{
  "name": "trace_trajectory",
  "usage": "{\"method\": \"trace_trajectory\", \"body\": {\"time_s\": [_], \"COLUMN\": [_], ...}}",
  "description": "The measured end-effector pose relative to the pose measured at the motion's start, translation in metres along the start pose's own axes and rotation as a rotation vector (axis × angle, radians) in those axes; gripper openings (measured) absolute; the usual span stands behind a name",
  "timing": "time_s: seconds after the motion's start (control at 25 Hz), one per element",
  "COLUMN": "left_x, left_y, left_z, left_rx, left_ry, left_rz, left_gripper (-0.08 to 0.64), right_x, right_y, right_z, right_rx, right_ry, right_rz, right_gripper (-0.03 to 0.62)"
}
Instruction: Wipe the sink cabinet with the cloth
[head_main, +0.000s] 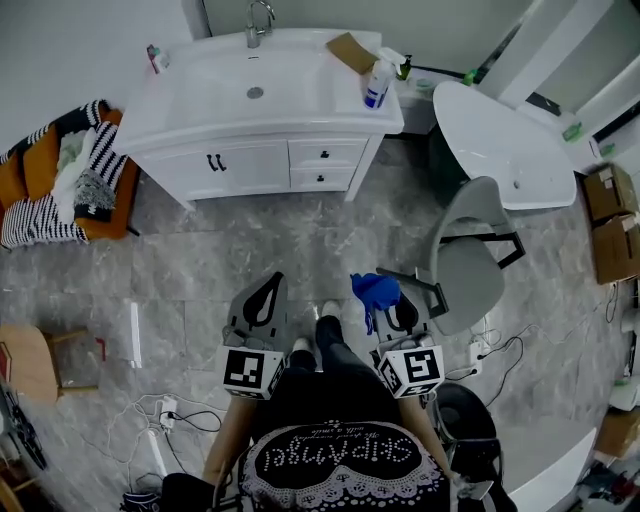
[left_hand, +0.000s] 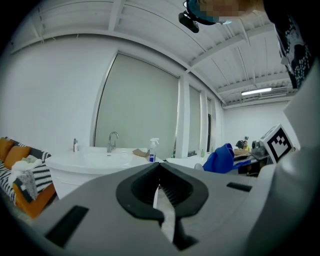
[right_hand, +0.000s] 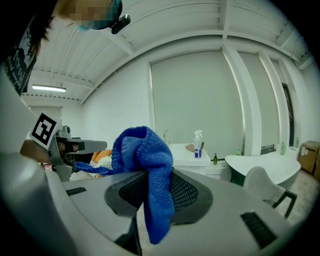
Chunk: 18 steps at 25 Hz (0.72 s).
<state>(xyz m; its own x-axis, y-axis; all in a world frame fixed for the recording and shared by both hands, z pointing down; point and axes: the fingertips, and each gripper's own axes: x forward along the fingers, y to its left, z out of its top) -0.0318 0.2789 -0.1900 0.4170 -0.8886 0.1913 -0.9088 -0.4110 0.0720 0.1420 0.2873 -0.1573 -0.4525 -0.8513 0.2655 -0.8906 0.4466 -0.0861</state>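
While far from sink cabinet (head_main: 262, 160), cloth (right_hand: 140, 150) in R gripper (right_hand: 152, 175).

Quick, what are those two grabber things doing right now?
Left gripper: closed, nothing between its jaws.
Right gripper: closed, holding a blue microfibre cloth.

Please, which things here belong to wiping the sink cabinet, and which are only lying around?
For the job: blue microfibre cloth, clamped in the right gripper; white sink cabinet.

Just lying about: blue-and-white spray bottle; grey plastic chair; white oval tub; orange couch with striped cushions.
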Motion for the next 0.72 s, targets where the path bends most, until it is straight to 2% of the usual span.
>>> {"method": "trace_trajectory", "body": {"time_s": [0.36,0.72], "left_x": [0.068,0.104], "left_y": [0.001,0.002], "left_z": [0.023,0.03], "left_rx": [0.002,-0.006], "left_ry": [-0.039,-0.05], "left_rz": [0.026,0.071], "left_gripper": [0.003,0.003], "right_x": [0.047,0.063], "right_y": [-0.059,-0.1], "right_z": [0.024,0.026], "right_rx": [-0.013,-0.01], "right_ry": [-0.014,-0.005], "right_rz": [0.02,0.035], "right_gripper": [0.115,0.115]}}
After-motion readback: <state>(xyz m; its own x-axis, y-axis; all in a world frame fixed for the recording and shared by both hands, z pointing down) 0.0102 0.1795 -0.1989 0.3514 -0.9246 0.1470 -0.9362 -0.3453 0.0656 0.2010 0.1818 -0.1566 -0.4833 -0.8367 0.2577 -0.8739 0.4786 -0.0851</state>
